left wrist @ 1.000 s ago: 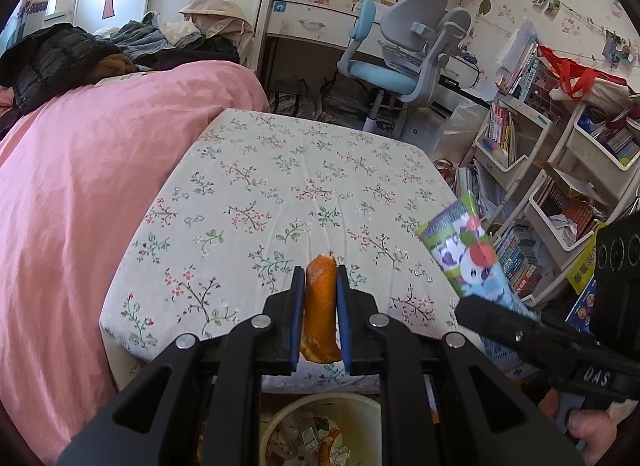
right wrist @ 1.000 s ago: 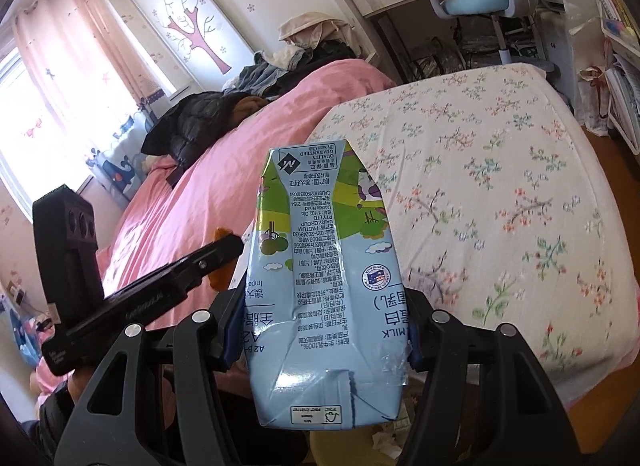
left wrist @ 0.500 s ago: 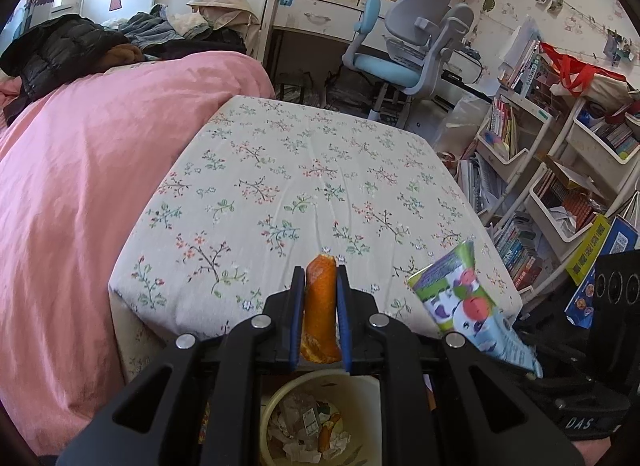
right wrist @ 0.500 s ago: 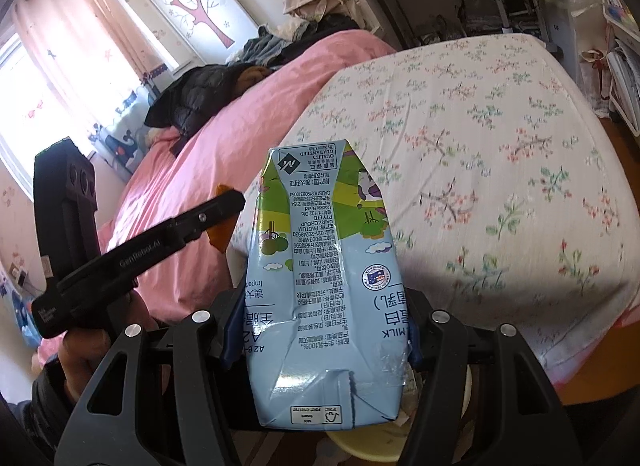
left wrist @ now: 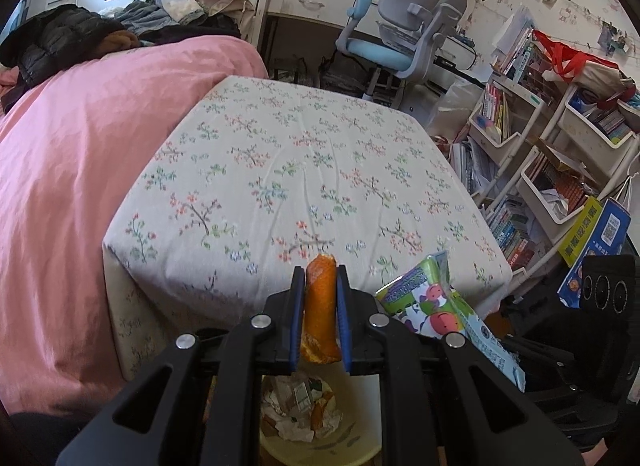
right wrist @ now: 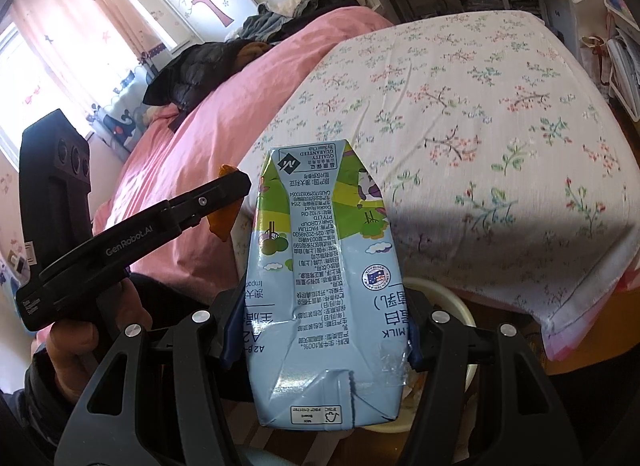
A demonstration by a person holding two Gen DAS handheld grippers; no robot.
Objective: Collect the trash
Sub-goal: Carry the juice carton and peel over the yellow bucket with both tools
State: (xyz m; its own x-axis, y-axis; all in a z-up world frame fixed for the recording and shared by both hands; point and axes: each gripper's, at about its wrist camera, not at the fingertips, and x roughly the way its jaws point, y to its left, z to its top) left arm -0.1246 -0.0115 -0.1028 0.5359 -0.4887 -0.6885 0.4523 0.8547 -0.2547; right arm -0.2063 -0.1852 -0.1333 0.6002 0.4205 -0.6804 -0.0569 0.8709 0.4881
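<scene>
Two hand-held grippers, both loaded, both pitched down past the bed edge. Left hand-held gripper is clamped on an orange peel, bottom centre of its view, directly above the yellow trash bin holding crumpled paper. Right hand-held gripper is clamped on a crumpled milk carton, lower centre, bin rim behind it. A hand grips the left handle, lower left of the right view.
</scene>
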